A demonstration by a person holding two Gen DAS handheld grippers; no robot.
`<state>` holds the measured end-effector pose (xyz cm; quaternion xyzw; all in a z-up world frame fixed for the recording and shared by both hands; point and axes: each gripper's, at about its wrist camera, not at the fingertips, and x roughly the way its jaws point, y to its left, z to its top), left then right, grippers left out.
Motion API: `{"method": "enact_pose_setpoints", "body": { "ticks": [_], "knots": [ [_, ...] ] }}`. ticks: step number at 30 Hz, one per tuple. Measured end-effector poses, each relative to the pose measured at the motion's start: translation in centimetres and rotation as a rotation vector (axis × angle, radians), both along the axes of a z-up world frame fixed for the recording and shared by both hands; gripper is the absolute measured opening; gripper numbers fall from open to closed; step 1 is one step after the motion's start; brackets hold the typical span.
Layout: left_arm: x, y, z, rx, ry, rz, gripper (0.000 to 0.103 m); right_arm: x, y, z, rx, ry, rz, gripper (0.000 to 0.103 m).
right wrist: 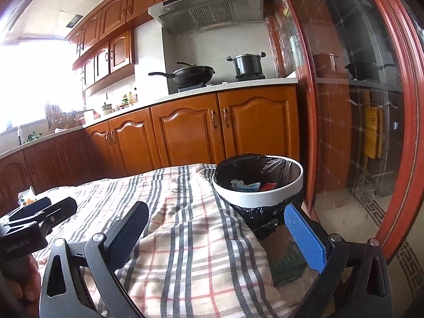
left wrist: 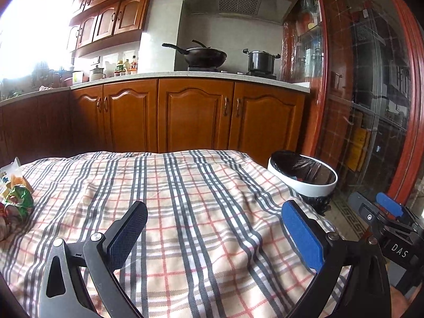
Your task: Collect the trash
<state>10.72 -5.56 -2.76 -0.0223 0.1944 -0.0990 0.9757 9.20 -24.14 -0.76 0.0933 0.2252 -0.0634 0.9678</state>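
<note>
At the far left of the left wrist view, a small pile of trash [left wrist: 14, 196] lies on the checked cloth [left wrist: 185, 212]: crumpled wrappers, one green and shiny, one white with pictures. The pile sits at the cloth's left edge, well apart from both grippers.

The left gripper [left wrist: 214, 230] hangs over the middle of the cloth. Its fingers are wide apart, a black one on the left and a blue one on the right. Nothing is between them, only bare cloth.

To the right of the cloth stands the trash bin [left wrist: 304, 182]. It has a white rim and a black bag inside. In the right wrist view you can see some scraps at the bottom of the bin [right wrist: 265, 198], a bluish one and a red one.

The right gripper [right wrist: 217, 230] is near the bin, over the cloth's right edge. Its fingers are wide apart too, and they hold nothing. The blue finger [right wrist: 304, 238] is just beside the bin's black bag.

Behind it all is a kitchen with brown cupboards [left wrist: 193, 116], a black pan [left wrist: 204, 55] and a pot [left wrist: 261, 61] on the stove.
</note>
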Motion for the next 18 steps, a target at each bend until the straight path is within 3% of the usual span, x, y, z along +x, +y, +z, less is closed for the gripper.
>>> {"method": "enact_pose_setpoints", "body": {
  "ticks": [18],
  "knots": [
    [0.18, 0.39, -0.02, 0.035, -0.008, 0.012, 0.102, 0.23, 0.11, -0.09, 0.015, 0.011, 0.034, 0.103]
  ]
}}
